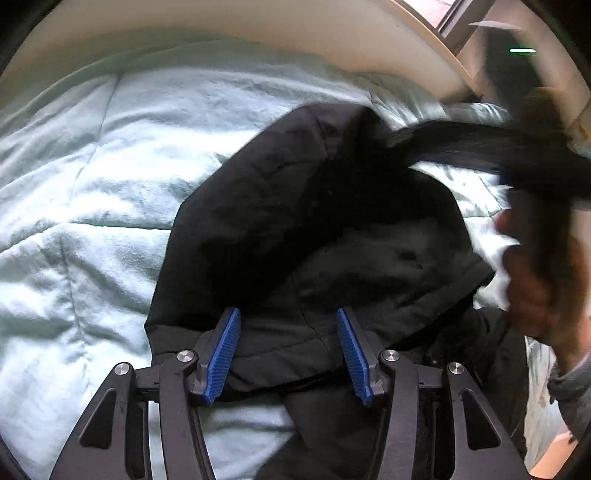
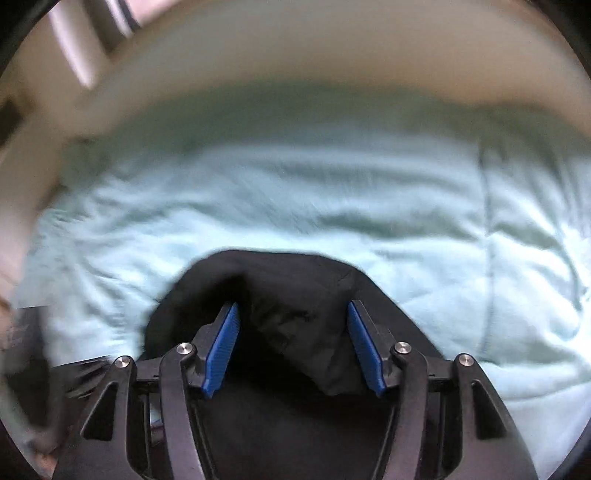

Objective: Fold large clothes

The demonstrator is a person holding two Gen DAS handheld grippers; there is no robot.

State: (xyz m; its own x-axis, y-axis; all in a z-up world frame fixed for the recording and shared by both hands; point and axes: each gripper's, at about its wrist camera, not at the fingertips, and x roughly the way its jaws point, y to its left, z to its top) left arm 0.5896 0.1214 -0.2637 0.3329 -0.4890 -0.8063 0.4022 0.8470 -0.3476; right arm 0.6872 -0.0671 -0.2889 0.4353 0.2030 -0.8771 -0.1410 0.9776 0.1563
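A black padded jacket [image 1: 314, 221] lies crumpled on a pale mint quilt [image 1: 92, 184]. My left gripper [image 1: 288, 314] hangs over its near hem. Its blue pads [image 1: 225, 350] stand apart and the cloth lies flat between them, not pinched. In the right wrist view, which is blurred, my right gripper [image 2: 291, 306] is over a bunched fold of the jacket [image 2: 295, 332]. Its pads [image 2: 364, 350] stand wide with the fold loose between them. A dark blurred strip of the jacket [image 1: 461, 147] stretches to the right, toward a blurred hand [image 1: 535, 288].
The quilt [image 2: 332, 203] covers the bed on all sides of the jacket. A cream wall or headboard [image 1: 258, 22] curves along the far edge. A window frame [image 1: 454, 22] shows at the top right. A grey sleeve [image 1: 572, 384] is at the right edge.
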